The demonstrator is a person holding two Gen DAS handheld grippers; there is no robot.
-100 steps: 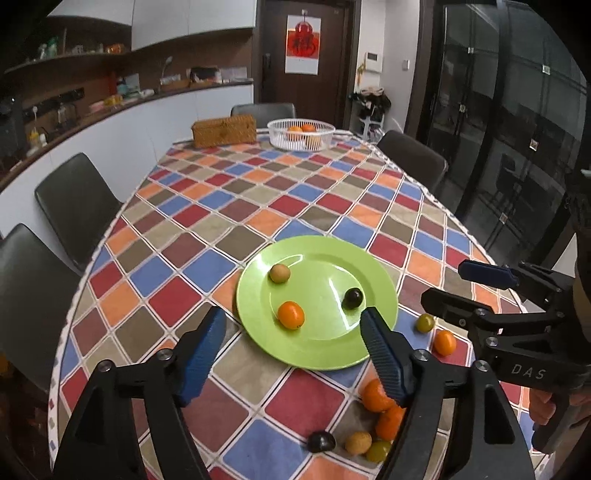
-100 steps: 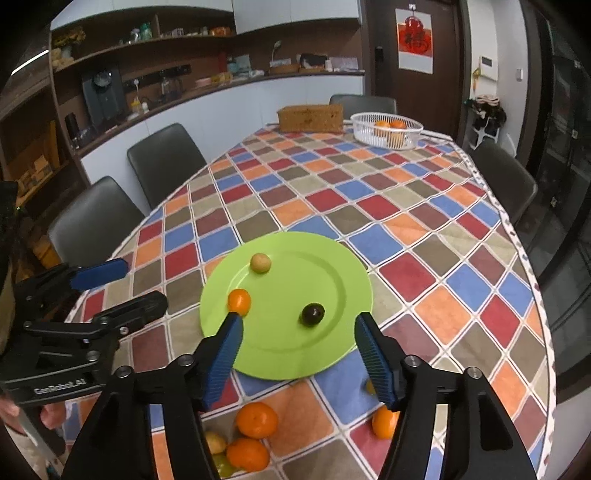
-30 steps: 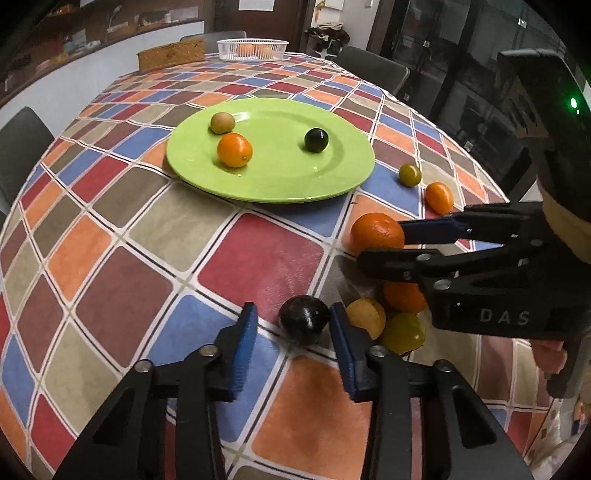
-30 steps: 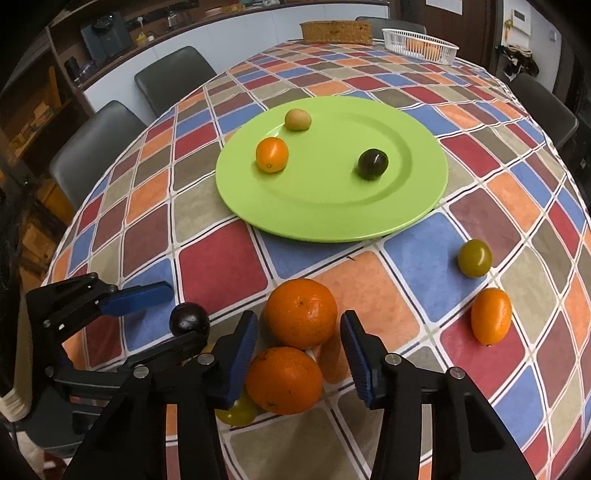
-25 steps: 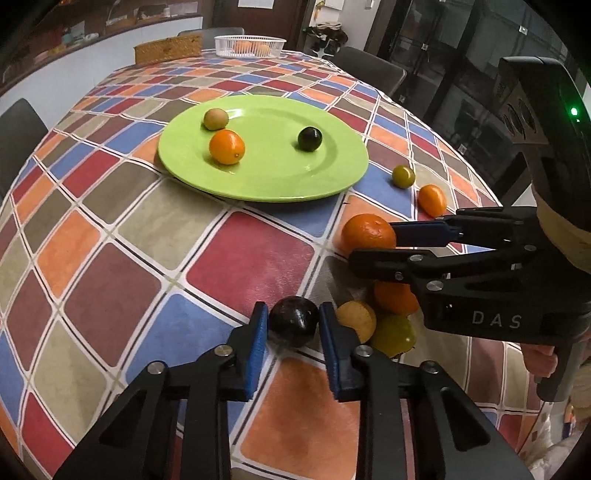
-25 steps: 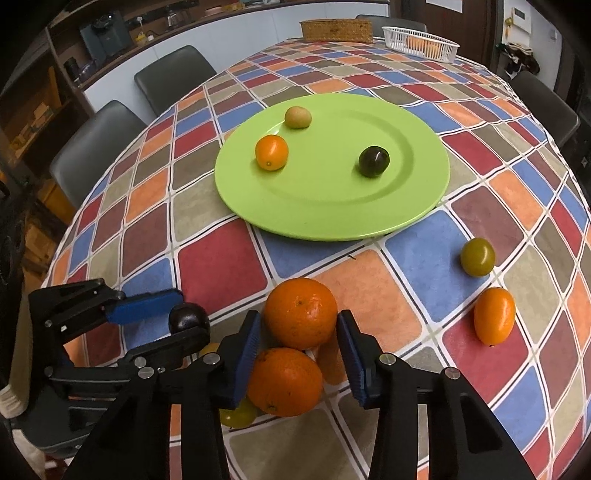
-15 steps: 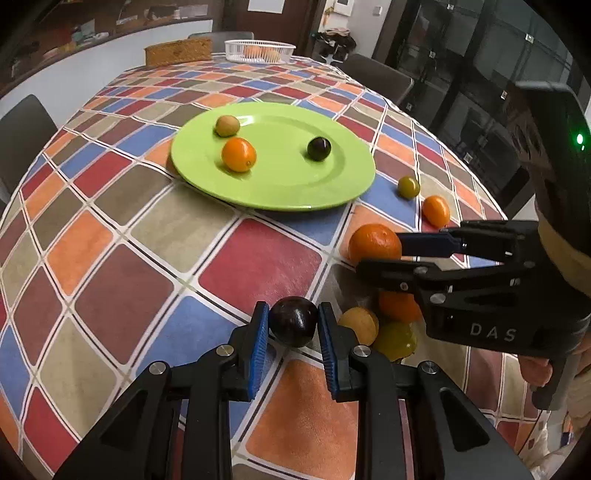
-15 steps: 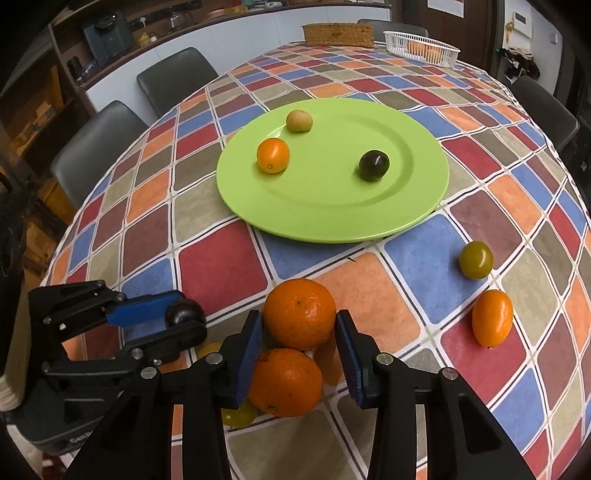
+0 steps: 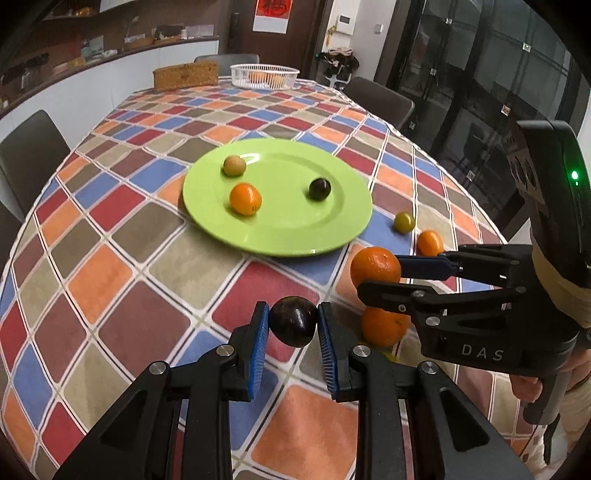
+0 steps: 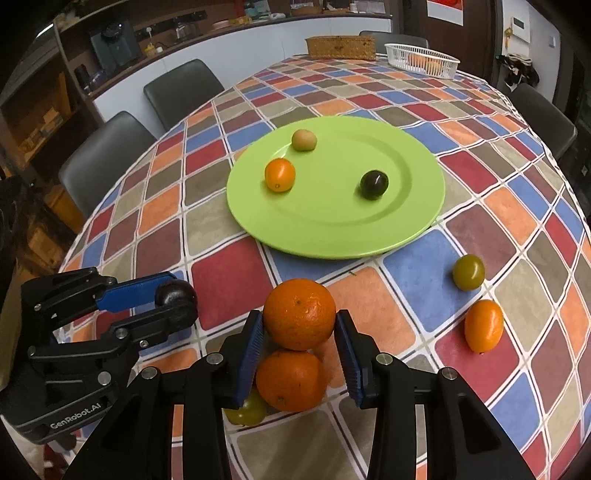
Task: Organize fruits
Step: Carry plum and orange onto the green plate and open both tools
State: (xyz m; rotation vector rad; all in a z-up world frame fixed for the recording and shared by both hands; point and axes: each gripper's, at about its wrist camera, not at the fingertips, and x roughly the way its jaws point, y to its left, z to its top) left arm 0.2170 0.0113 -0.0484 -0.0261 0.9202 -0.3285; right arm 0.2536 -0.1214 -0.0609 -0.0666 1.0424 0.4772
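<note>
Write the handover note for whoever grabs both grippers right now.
Left gripper: shut on the dark plum, held above the cloth.
Right gripper: shut on the top orange.
Green plate: holds three small fruits: tan, orange, dark.
On the cloth: second orange, a green fruit beside it, another green fruit, a small orange fruit.
Left to do, likely: plate both held fruits, then those four.

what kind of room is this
Likely a home dining room or kitchen-diner: a long table under a checked tablecloth, dining chairs along it, and a counter with shelves behind.
</note>
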